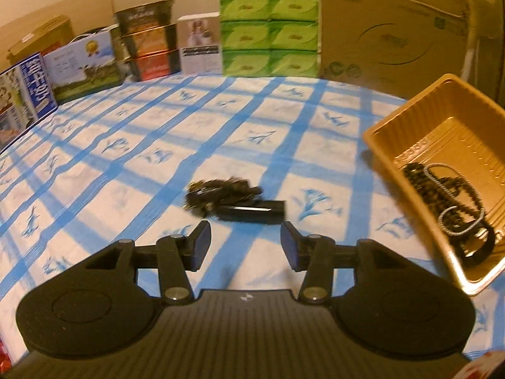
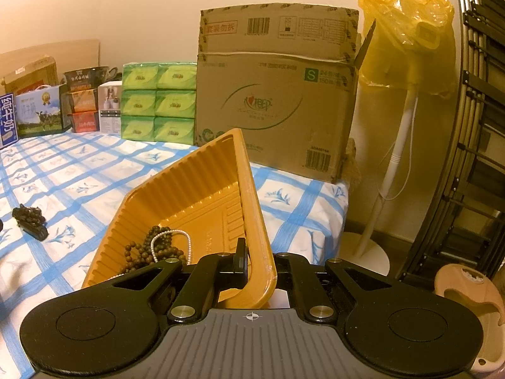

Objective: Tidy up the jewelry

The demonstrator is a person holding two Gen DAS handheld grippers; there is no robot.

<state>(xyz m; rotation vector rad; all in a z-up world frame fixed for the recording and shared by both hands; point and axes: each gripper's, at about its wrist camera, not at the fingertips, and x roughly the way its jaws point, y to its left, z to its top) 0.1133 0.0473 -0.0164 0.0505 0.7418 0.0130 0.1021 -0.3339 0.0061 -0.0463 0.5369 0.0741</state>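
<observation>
A dark jewelry piece (image 1: 232, 199), a bundle of beads with a black bar, lies on the blue-checked cloth just ahead of my left gripper (image 1: 245, 243), which is open and empty. It also shows far left in the right wrist view (image 2: 31, 219). A gold plastic tray (image 1: 419, 120) at the right holds a dark bead necklace (image 1: 442, 186), a pearl strand (image 1: 470, 211) and a black band (image 1: 479, 249). My right gripper (image 2: 262, 268) is shut on the tray's near rim (image 2: 252, 214), with the tray tilted up; beads (image 2: 154, 246) and pearls (image 2: 183, 237) lie inside.
Boxes, stacked tins and green tissue packs (image 1: 268, 31) line the table's back edge, with a large cardboard box (image 2: 274, 94) at the back right. Past the table's right edge stand a fan under a yellow bag (image 2: 407, 38), a folded rack (image 2: 473, 158) and a pink basin (image 2: 470, 303).
</observation>
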